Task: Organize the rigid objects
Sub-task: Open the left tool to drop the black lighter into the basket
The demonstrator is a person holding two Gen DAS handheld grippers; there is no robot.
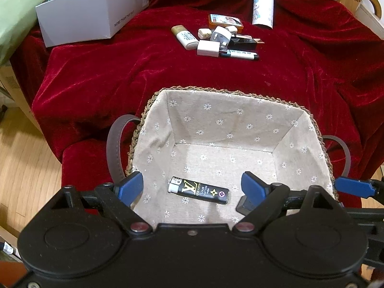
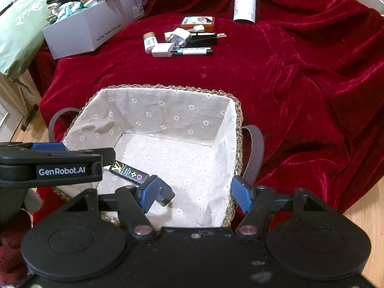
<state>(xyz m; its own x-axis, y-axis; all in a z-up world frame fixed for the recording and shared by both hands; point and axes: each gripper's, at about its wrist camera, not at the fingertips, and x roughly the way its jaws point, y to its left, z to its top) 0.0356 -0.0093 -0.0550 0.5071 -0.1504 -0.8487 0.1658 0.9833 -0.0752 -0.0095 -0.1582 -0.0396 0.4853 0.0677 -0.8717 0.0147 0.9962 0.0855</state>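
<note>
A black lighter [image 1: 198, 190] lies alone on the floor of the fabric-lined wicker basket [image 1: 230, 117], near its front wall. Left gripper [image 1: 192, 188] and right gripper [image 2: 198, 190] both hover wide-jawed, empty.

2 wrist views, steep downward, close over shared basket [image 1: 153, 100] [image 2: 168, 87]; right view offset rightward.

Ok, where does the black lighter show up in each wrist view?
Left wrist view: black lighter lies flat on the basket floor, low centre, between the open left tongs.
Right wrist view: lighter at lower left, partly behind the left tongs' arm.
Shared landmark: the basket's braided rim.
</note>
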